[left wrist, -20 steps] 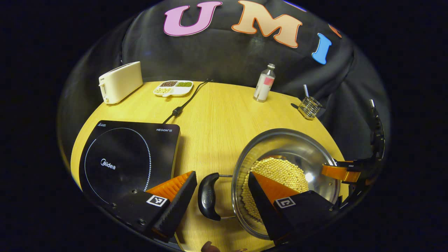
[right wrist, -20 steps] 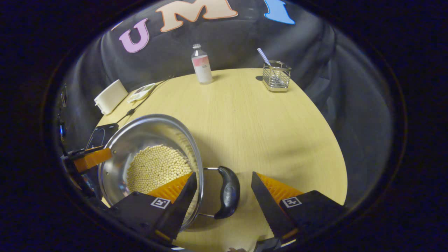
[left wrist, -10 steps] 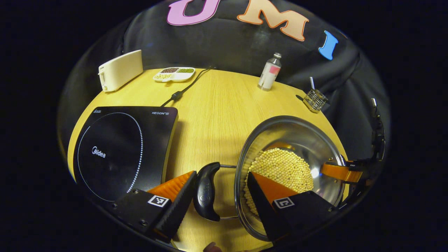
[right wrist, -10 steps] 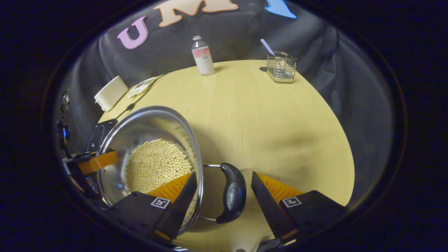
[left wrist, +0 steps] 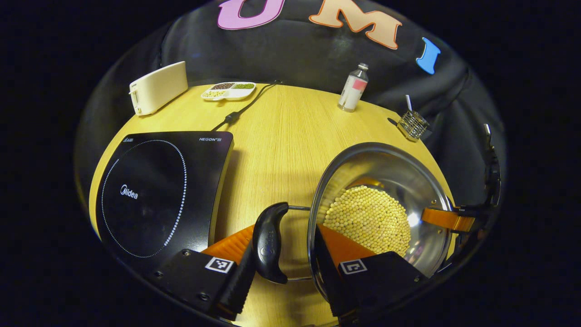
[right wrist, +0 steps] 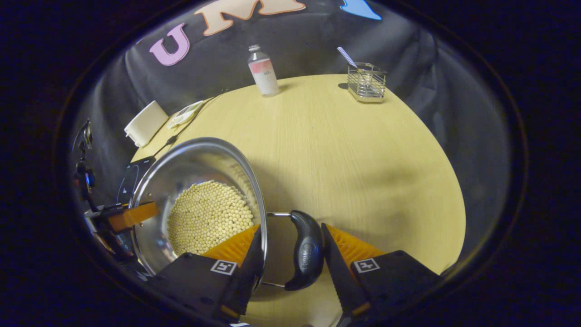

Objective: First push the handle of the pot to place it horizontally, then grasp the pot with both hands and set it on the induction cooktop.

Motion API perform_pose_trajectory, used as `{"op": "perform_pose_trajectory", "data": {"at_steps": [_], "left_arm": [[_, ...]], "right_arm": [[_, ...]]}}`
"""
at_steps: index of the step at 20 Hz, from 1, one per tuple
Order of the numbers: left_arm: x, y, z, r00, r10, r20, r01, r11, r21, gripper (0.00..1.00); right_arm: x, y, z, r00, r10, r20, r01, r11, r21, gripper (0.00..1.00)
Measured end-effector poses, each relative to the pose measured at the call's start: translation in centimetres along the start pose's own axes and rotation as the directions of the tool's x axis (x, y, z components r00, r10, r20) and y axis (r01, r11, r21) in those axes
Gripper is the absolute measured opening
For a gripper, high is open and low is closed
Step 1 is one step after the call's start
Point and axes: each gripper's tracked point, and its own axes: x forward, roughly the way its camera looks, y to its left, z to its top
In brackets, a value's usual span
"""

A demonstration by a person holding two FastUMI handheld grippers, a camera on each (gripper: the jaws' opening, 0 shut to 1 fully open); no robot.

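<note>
I see a round wooden worktop (left wrist: 281, 136) set against dark cloth. The black cooktop (left wrist: 154, 190) lies flat on its left part in the left gripper view, with a cord (left wrist: 240, 111) running off behind it.

The steel pot (left wrist: 376, 218) sits just to the right of the cooktop with a strip of bare wood between them; I cannot tell whether it rests on the worktop or is lifted. Pale beans (left wrist: 367, 218) cover its bottom. It has two black handles, one on each side, both lying level.

My left tongs (left wrist: 283, 263) straddle the near-side handle (left wrist: 268, 243) and the rim: one finger touches the handle from outside, the other is inside the pot wall. They are closed in around handle and rim, though I cannot tell if both fingers really press.

My right tongs (right wrist: 290, 254) do the same on the opposite handle (right wrist: 307, 250), one finger inside against the wall, the other touching the handle's outer side; firm pinch or not, I cannot tell.

Along the far edge stand a cream toaster (left wrist: 158, 87), a wire holder (right wrist: 366, 82) with a straw, a bottle (right wrist: 263, 71) and a divided dish (left wrist: 228, 90).
</note>
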Motion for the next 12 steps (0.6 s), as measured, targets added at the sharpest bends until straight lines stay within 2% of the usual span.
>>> {"op": "perform_pose_trajectory", "data": {"at_steps": [1,5,6,7,9,12], "left_arm": [[-0.06,-0.02,0.00,1.000,0.000,-0.002,0.000,1.000,0.000,0.71],[0.07,0.00,-0.12,1.000,0.004,-0.007,-0.004,1.000,0.002,0.72],[0.16,-0.01,-0.02,1.000,0.004,-0.011,-0.004,1.000,-0.001,0.71],[0.01,0.03,-0.15,1.000,0.003,-0.021,-0.004,1.000,-0.017,0.72],[-0.04,-0.08,-0.15,1.000,-0.008,-0.026,0.006,0.999,-0.050,0.68],[-0.04,-0.22,-0.08,0.999,-0.036,-0.017,0.035,0.998,-0.054,0.65]], "right_arm": [[-0.26,0.14,0.08,1.000,0.009,0.004,-0.009,1.000,0.005,0.78],[-0.09,0.25,0.14,1.000,0.008,0.005,-0.008,1.000,0.009,0.63],[-0.11,0.23,0.09,1.000,0.007,0.002,-0.007,1.000,0.010,0.66],[-0.05,0.30,0.15,1.000,0.010,0.004,-0.010,1.000,0.011,0.63],[-0.05,0.25,0.18,1.000,0.010,0.006,-0.010,1.000,0.009,0.56],[-0.03,0.27,0.17,1.000,0.009,0.006,-0.009,1.000,0.010,0.57]]}}
